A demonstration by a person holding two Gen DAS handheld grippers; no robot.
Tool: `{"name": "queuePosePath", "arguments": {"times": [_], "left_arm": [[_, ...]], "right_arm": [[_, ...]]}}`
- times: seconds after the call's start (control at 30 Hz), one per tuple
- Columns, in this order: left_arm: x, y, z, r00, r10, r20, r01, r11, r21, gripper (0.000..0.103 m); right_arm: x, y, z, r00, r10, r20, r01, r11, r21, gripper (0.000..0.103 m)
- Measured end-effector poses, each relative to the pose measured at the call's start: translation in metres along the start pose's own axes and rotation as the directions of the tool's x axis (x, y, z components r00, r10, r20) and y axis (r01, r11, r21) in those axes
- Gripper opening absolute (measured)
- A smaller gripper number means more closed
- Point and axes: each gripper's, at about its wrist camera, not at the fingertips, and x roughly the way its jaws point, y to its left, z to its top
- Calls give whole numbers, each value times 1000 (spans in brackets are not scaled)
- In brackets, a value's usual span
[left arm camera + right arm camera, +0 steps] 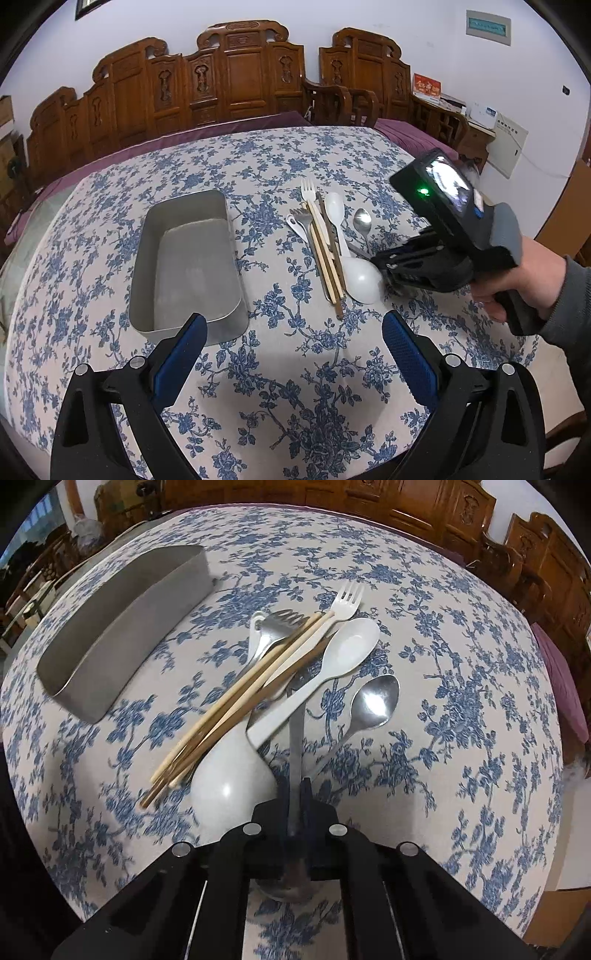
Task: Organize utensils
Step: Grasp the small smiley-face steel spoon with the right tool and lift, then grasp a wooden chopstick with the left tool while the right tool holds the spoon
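A pile of utensils lies on the floral tablecloth: wooden chopsticks [236, 705] [325, 251], a white fork [345, 600], a metal fork [275, 626], a white plastic spoon [332, 657] [337, 218], a large white spoon [232, 779] [364, 282] and a small metal spoon [373, 703] [362, 221]. My right gripper [295, 786] [388, 271] is shut on a metal utensil handle [295, 753] at the pile's near end; its bowl end shows under the gripper. An empty metal tray [188, 266] [122, 627] stands left of the pile. My left gripper [291, 328] is open above the cloth, near the tray's front corner.
The round table [258, 387] is covered with a blue floral cloth. Carved wooden chairs [236, 74] stand behind it, with purple cushions. A side table with boxes [476, 114] stands at the far right by the wall.
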Motion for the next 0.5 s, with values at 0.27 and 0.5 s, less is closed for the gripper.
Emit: {"name": "queuePosePath", "arguments": {"times": [0.27, 0.5], "left_arm": [[10, -3, 6, 1000, -14, -11, 14, 1000, -5, 86], [39, -12, 13, 997, -33, -68, 33, 999, -4, 72]], "right_arm": [[-27, -11, -35, 999, 13, 34, -15, 997, 77, 7], [-34, -21, -62, 998, -1, 62, -7, 992, 125, 7]]}}
